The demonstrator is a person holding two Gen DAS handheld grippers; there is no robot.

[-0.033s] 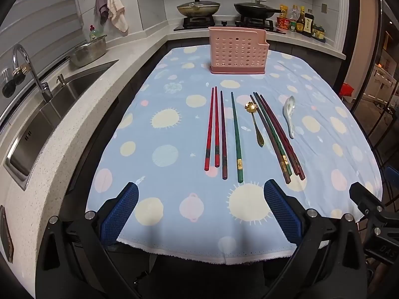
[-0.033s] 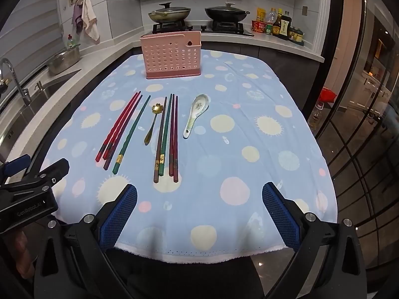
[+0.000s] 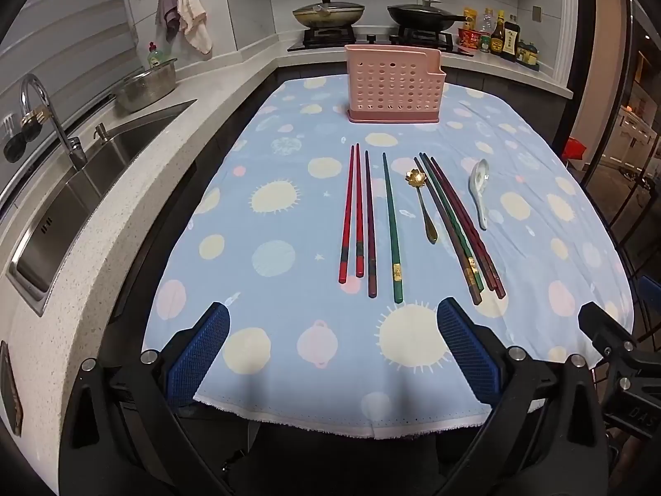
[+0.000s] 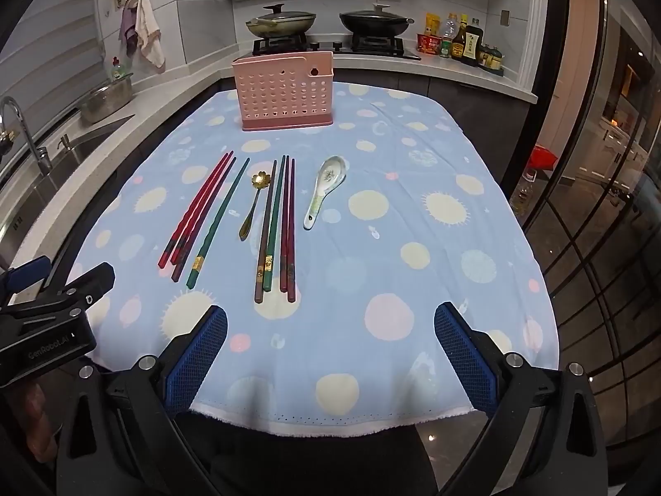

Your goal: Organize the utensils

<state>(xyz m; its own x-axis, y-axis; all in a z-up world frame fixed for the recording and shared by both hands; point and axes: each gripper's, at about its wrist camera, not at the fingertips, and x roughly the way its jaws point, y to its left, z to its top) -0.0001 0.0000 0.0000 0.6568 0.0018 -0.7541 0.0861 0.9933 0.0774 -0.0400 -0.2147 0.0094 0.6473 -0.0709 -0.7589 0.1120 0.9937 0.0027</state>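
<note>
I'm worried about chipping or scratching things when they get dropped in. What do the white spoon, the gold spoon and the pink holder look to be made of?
White spoon: likely glazed ceramic, glossy with a painted pattern, so chippable. Gold spoon: probably metal, shiny gold finish with a flower-shaped bowl. Pink holder: looks like matte moulded plastic, with rows of round holes.

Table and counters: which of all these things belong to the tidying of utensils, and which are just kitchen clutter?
For the job:
chopsticks
gold spoon
white spoon
pink holder

Just lying about:
two pans on the stove
sauce bottles
metal bowl
sink
hanging towels
</note>
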